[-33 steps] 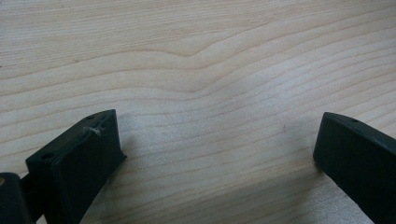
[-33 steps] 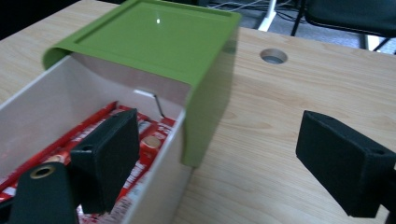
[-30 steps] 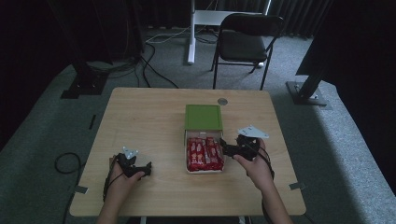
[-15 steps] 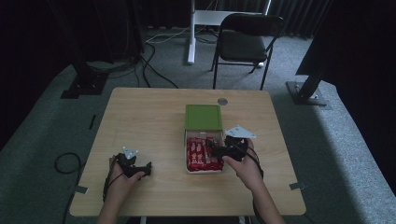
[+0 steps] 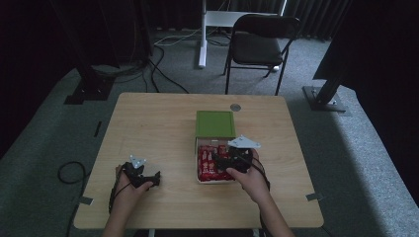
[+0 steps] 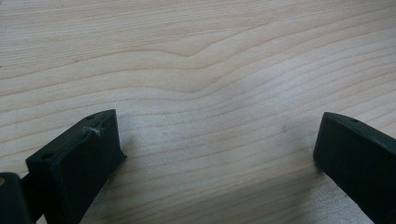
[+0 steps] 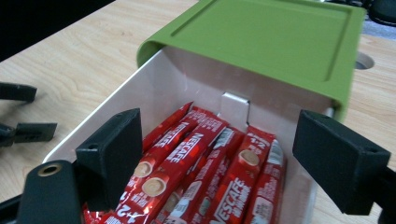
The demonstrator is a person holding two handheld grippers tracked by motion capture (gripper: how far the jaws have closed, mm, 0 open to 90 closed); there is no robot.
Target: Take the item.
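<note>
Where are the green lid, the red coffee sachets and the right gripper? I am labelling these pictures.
green lid (image 5: 215, 123): high view, middle of its flat top.
red coffee sachets (image 7: 205, 163): right gripper view, the middle sachet's wrapper.
right gripper (image 7: 219, 154): right gripper view, midway between its open jaws.

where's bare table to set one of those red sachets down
Bare wood spans the table left of the white box, from the far edge to the left gripper. It is crowded at the box: red sachets, green lid, right gripper over it.
</note>
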